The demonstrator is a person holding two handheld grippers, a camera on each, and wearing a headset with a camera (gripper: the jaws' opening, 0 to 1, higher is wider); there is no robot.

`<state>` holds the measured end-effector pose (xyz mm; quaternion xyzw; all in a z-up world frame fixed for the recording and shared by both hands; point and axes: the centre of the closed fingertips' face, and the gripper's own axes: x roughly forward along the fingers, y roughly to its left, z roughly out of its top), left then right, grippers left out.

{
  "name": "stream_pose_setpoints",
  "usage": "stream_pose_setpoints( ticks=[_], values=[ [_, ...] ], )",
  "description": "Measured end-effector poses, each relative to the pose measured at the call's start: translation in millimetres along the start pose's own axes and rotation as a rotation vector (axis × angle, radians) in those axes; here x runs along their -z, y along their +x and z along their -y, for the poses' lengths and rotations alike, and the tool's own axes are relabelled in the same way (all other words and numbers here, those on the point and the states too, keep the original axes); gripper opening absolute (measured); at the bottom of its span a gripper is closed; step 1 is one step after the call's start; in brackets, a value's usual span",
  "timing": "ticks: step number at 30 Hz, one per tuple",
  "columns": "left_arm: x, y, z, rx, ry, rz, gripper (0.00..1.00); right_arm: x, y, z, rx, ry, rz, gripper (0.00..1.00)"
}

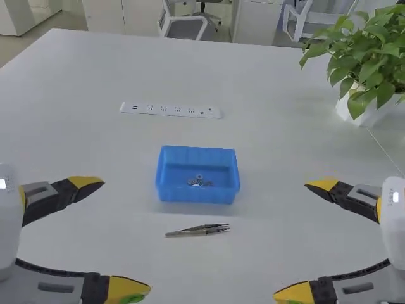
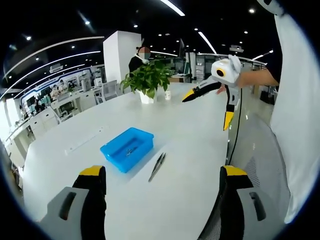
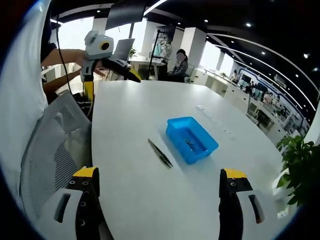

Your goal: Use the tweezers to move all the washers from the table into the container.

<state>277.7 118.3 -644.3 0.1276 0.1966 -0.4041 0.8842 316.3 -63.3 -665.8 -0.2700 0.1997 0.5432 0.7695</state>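
Observation:
A blue container point(image 1: 197, 174) point(image 2: 127, 148) point(image 3: 192, 139) sits mid-table with a few small metal washers point(image 1: 199, 182) point(image 3: 189, 142) lying inside it. Just in front of it, metal tweezers point(image 1: 197, 230) point(image 2: 157, 166) point(image 3: 160, 153) lie flat on the white table, untouched. My left gripper point(image 1: 111, 237) point(image 2: 163, 171) point(image 3: 111, 84) is held at the near left, open and empty. On the near right my right gripper point(image 1: 307, 239) point(image 3: 159, 173) point(image 2: 206, 112) is also open with nothing in it. Both stay well apart from the tweezers and the container.
A white power strip point(image 1: 171, 110) lies behind the container. A potted plant point(image 1: 370, 63) point(image 2: 147, 80) stands at the far right of the table. A mesh chair back point(image 3: 50, 150) is close behind the near table edge. People sit in the background.

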Motion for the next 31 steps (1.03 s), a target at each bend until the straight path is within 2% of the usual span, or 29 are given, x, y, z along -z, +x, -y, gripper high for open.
stream_pose_setpoints(
  ticks=[4, 8, 15, 18, 21, 27, 31],
  values=[
    [4.8, -2.7, -3.1, -0.004, 0.016, -0.025, 1.0, 0.4, -1.0, 1.7, 0.007, 0.003, 0.003, 1.0],
    [2.6, -4.9, -3.6, -0.004, 0.013, -0.013, 1.0, -4.5, -0.3, 2.5, 0.006, 0.003, 0.015, 1.0],
    [4.4, -5.3, -3.2, 0.0, 0.018, -0.029, 1.0, -12.1, 3.5, 1.2, -0.019, -0.022, 0.034, 1.0],
    [-0.5, -5.3, -4.1, -0.007, 0.035, -0.033, 1.0, -16.2, 4.0, 0.4, -0.031, -0.032, 0.043, 1.0],
    [-9.2, -4.3, -6.6, -0.015, 0.032, 0.002, 1.0, -19.4, 4.5, 2.8, -0.031, -0.035, 0.058, 1.0],
    [-10.4, -0.9, -8.6, -0.016, 0.048, -0.019, 1.0, -18.4, 5.6, 4.5, -0.04, -0.031, 0.054, 1.0],
    [-13.0, 0.7, -9.2, -0.013, 0.055, -0.018, 1.0, -19.9, 5.0, 4.1, -0.041, -0.035, 0.058, 1.0]
  ],
)
